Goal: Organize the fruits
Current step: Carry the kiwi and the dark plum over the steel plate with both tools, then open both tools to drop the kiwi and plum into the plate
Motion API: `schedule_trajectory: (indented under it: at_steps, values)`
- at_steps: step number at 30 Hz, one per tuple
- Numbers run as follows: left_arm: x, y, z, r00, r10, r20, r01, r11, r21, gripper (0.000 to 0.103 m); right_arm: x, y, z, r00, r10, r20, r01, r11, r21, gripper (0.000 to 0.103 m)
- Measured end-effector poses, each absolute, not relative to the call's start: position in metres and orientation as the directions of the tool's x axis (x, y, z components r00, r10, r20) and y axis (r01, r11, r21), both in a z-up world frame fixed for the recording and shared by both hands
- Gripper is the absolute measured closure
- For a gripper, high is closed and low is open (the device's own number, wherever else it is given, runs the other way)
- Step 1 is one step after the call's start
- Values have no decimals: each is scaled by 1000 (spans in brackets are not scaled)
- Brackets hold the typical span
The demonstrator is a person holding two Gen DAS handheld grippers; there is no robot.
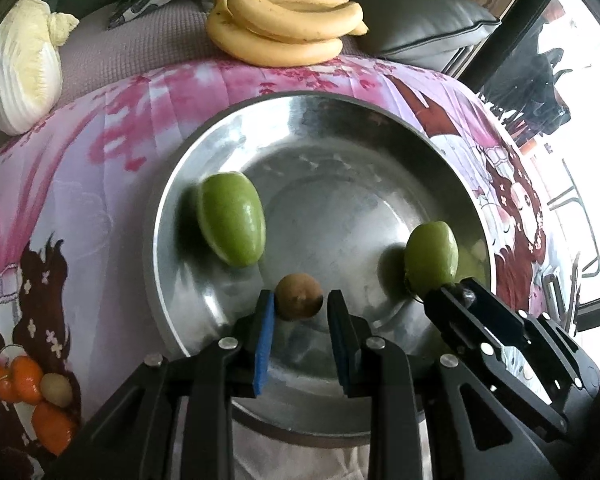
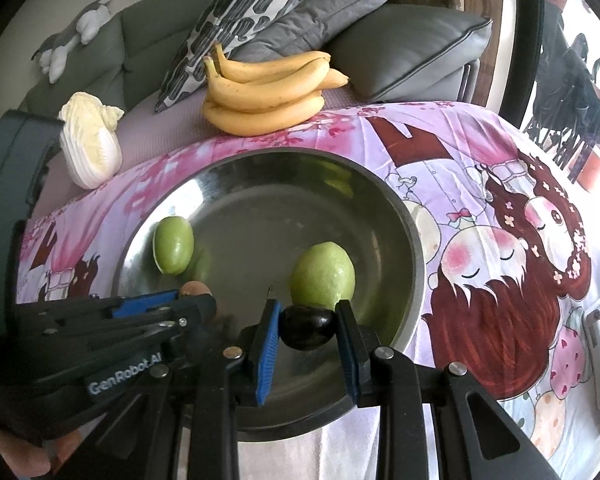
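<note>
Fruits sit mostly in a steel bowl (image 1: 168, 216) on a pink printed cloth (image 1: 100, 168): one green fruit (image 1: 232, 219) at its left, a second green fruit (image 2: 323, 276) at its near right. The left gripper (image 1: 300, 308) holds a small brown fruit (image 1: 299, 297) between its blue-padded fingers (image 1: 265, 340) over the bowl's near side. The right gripper (image 2: 307, 326) grips a dark fruit (image 2: 307, 327) just before the second green fruit. Bananas (image 1: 288, 28) lie beyond the bowl, a cabbage (image 1: 24, 68) far left, oranges (image 1: 32, 396) near left.

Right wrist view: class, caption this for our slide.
Right gripper clamps a dark plum over the steel bowl holding two green fruits.
</note>
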State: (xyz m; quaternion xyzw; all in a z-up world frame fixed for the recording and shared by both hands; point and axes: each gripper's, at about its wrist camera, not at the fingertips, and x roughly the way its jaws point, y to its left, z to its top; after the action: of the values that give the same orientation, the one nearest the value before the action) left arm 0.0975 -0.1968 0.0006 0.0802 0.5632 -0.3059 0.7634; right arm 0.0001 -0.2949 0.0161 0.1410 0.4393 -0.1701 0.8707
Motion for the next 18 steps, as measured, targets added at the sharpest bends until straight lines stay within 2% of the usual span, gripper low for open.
schedule_trajectory:
  at_steps: [8, 11, 13, 14, 18]
  values:
    - [89, -182, 21, 242, -369, -898, 552, 813, -185, 66, -2, -295, 17, 554, -161, -817, 424, 899, 110, 72]
    - [85, -173, 25, 267, -353, -897, 540, 825, -164, 62, -4, -294, 19, 558, -156, -815, 426, 897, 120, 68]
    - [84, -167, 28, 276, -348, -896, 528, 834, -162, 59, -7, -292, 22, 560, -155, -814, 426, 896, 123, 56]
    - [83, -162, 30, 287, -342, -895, 515, 843, -157, 56, -8, -292, 23, 562, -155, -813, 427, 896, 124, 42]
    - [80, -150, 36, 312, -328, -892, 493, 858, -143, 48, -11, -287, 28, 568, -162, -807, 419, 901, 113, 40]
